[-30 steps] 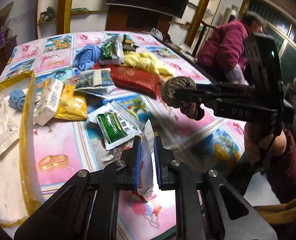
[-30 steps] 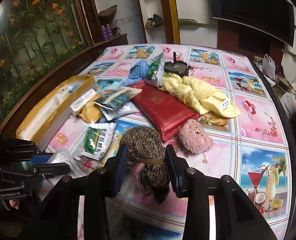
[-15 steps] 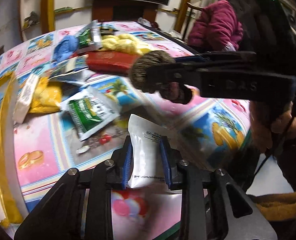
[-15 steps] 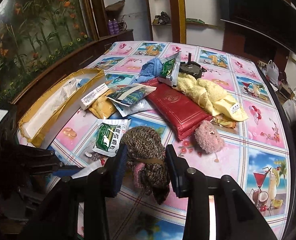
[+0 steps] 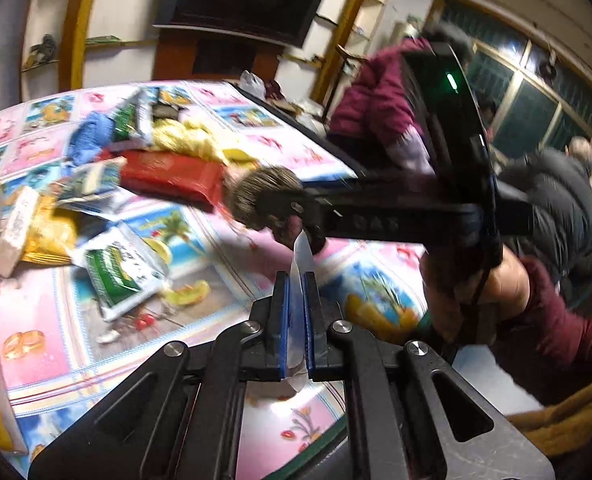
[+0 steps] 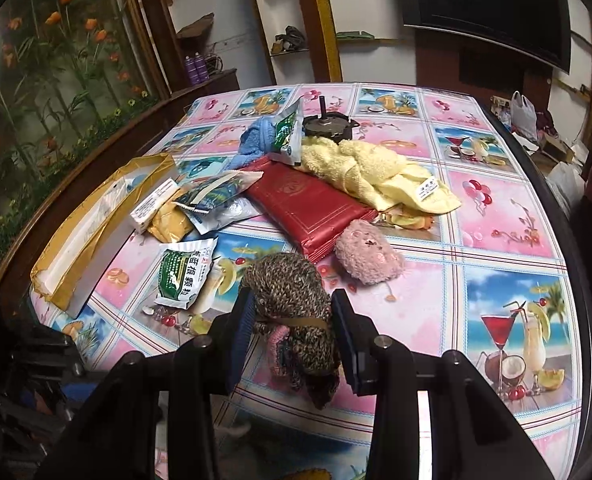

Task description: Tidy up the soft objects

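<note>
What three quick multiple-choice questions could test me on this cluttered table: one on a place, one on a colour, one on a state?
1. Where is the pink plush?
A. Beside the red pouch
B. In the box
C. On the towel

2. What colour is the towel?
A. Green
B. Yellow
C. Black

3. The right hand-held gripper is:
A. Empty
B. Holding a knitted roll
C. Holding a bottle

Answers: 1 A, it lies against the pouch's near end; 2 B, pale yellow terry; 3 B, the roll sits between its pads.
</note>
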Demonstrator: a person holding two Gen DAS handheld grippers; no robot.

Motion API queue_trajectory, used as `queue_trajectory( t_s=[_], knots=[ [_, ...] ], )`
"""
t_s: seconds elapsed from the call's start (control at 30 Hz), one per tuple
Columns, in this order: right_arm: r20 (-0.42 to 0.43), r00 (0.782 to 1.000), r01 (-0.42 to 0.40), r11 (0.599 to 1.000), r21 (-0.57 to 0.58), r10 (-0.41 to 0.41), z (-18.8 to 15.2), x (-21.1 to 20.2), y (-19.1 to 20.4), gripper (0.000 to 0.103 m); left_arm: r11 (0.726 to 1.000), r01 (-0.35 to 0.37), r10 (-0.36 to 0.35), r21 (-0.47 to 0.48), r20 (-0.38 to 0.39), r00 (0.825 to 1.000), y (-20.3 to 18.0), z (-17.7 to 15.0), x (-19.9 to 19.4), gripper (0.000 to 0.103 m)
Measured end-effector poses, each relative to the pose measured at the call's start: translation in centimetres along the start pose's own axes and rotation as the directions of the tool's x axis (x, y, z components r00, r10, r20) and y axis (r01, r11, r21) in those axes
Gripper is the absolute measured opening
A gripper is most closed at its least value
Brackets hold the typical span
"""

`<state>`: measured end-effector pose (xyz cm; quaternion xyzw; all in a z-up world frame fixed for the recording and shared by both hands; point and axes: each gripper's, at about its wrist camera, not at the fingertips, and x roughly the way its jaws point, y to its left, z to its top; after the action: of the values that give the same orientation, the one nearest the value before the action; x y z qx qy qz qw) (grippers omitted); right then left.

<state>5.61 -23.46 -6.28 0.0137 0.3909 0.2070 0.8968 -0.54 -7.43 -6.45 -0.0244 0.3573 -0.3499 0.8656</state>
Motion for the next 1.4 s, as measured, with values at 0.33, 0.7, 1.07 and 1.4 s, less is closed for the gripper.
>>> queue_trajectory(
  t_s=[0.33,0.7,1.07,1.4],
  knots=[
    [0.035,0.999,-0.030,0.999,-0.042,0.031,1.9,-0.7,2.3,0.039,0.982,-0.142,0.164,-0.128,0.184,0.969,5.9,2.1,-8.6,0.005],
    [0.026,0.976,-0.212,0.966,-0.149,0.218,8.1,1.3,11.9,0.039,0.876,-0.383,0.449,-0.293,0.205,0.870,16.9,1.9,-17.4,0.005],
    [-0.167,0.930,-0.356,0.916,-0.186,0.328,10.9,10.6,22.8,0.038,0.748,-0.481,0.554,-0.458,0.033,0.832,27.0,-1.1,-17.1,0.006],
    [-0.289,0.901,-0.387,0.902,-0.192,0.324,8.7,15.5,27.9,0.043,0.655,-0.492,0.603,-0.573,0.005,0.798,28.3,-2.6,-18.7,0.048]
  ],
)
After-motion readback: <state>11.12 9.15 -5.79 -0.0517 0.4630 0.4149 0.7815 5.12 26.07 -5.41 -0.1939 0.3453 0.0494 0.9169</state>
